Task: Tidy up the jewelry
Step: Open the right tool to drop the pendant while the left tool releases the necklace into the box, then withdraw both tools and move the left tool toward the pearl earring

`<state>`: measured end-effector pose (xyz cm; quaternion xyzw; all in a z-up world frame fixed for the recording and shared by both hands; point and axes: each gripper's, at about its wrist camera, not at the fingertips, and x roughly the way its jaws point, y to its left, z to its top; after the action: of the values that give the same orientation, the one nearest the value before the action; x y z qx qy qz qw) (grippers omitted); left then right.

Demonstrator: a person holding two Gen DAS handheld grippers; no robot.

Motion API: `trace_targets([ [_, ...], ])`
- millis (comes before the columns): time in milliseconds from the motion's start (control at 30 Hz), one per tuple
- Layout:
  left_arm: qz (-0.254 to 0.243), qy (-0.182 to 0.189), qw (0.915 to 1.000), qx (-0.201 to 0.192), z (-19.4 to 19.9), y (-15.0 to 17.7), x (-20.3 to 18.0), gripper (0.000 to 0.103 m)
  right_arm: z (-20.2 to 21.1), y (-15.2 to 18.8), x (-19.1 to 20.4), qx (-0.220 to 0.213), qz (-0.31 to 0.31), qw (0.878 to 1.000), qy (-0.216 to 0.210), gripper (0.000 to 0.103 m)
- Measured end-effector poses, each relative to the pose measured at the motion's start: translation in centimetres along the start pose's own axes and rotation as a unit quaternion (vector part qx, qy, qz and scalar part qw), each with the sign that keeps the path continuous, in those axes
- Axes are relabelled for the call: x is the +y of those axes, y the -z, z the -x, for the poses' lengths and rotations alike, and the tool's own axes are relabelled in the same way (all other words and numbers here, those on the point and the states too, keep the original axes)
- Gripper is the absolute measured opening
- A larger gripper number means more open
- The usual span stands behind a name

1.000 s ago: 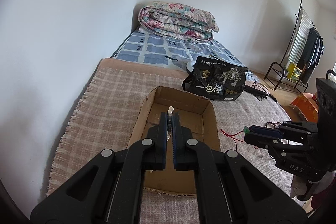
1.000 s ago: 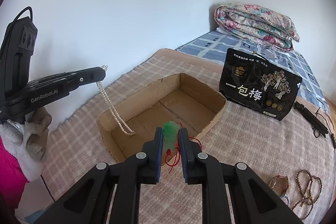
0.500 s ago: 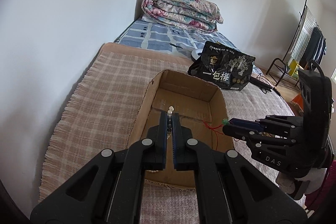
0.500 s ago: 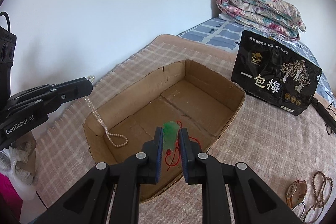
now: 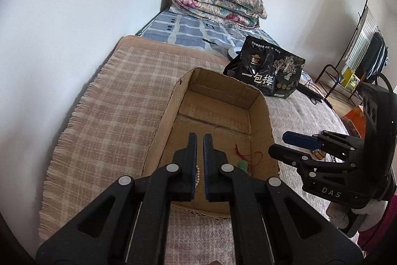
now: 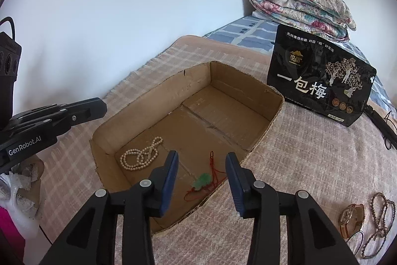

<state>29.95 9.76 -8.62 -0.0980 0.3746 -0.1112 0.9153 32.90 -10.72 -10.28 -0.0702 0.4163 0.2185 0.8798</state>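
Note:
An open cardboard box (image 6: 258, 140) lies on the plaid blanket. A pearl necklace (image 6: 141, 155) lies coiled on its floor at the near left; part of it shows between my fingers in the left wrist view (image 5: 197, 175). A green pendant on a red cord (image 6: 202, 181) lies on the floor at the near right, also in the left wrist view (image 5: 243, 164). My right gripper (image 6: 202, 167) is open and empty above the pendant. My left gripper (image 5: 200, 138) holds nothing, its jaws a narrow gap apart, above the box's near left.
A black snack bag (image 6: 320, 81) stands behind the box. A watch (image 6: 351, 217), a dark bead string (image 6: 379, 222) and a thin bangle (image 6: 357, 240) lie on the blanket at right. A folded floral quilt (image 5: 218, 1) lies far back. A clothes rack (image 5: 359, 41) stands at right.
My left gripper let go of the pearl necklace, which now lies coiled in the box. My right gripper opened and dropped the green pendant onto the box floor.

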Motion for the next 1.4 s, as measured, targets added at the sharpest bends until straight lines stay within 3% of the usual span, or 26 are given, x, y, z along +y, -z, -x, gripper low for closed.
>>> trace_targets([
  [300, -0.007, 0.0, 1.0, -0.003, 0.8, 0.1, -0.6, 0.002, 2.2, 0.1, -1.0, -0.013, -0.012, 1.0, 0.009, 0.042],
  [567, -0.027, -0.004, 0.9995, -0.014, 3.2, 0.2, -3.0, 0.002, 5.6, 1.0, -1.8, -0.042, -0.026, 0.998, 0.031, 0.062],
  [633, -0.033, -0.005, 0.9993, -0.015, 3.6, 0.2, -3.6, 0.002, 6.6, 1.4, -2.2, -0.051, -0.031, 0.997, 0.04, 0.071],
  [800, -0.048, 0.003, 0.9987, -0.016, 4.2, 0.4, -5.8, 0.003, 9.2, 3.0, -3.8, -0.07, -0.047, 0.995, 0.06, 0.08],
  [833, -0.05, 0.005, 0.9986, -0.016, 4.3, 0.5, -6.3, 0.011, 9.7, 3.3, -4.2, -0.073, -0.05, 0.994, 0.064, 0.082],
  [900, -0.056, 0.013, 0.9982, -0.019, 4.5, 0.6, -7.1, 0.045, 10.9, 4.2, -5.0, -0.079, -0.053, 0.993, 0.072, 0.085],
  [1167, -0.082, 0.037, 0.9959, -0.009, 4.1, 1.5, -11.5, 0.05, 15.6, 8.1, -8.5, -0.094, -0.062, 0.986, 0.125, 0.097],
  [1300, -0.097, 0.048, 0.9941, -0.001, 3.7, 2.2, -13.7, 0.063, 17.6, 10.3, -9.9, -0.096, -0.056, 0.98, 0.166, 0.103],
  [1400, -0.103, 0.059, 0.9929, 0.005, 3.5, 2.7, -15.2, 0.065, 19.1, 12.1, -11.0, -0.09, -0.048, 0.974, 0.2, 0.103],
])
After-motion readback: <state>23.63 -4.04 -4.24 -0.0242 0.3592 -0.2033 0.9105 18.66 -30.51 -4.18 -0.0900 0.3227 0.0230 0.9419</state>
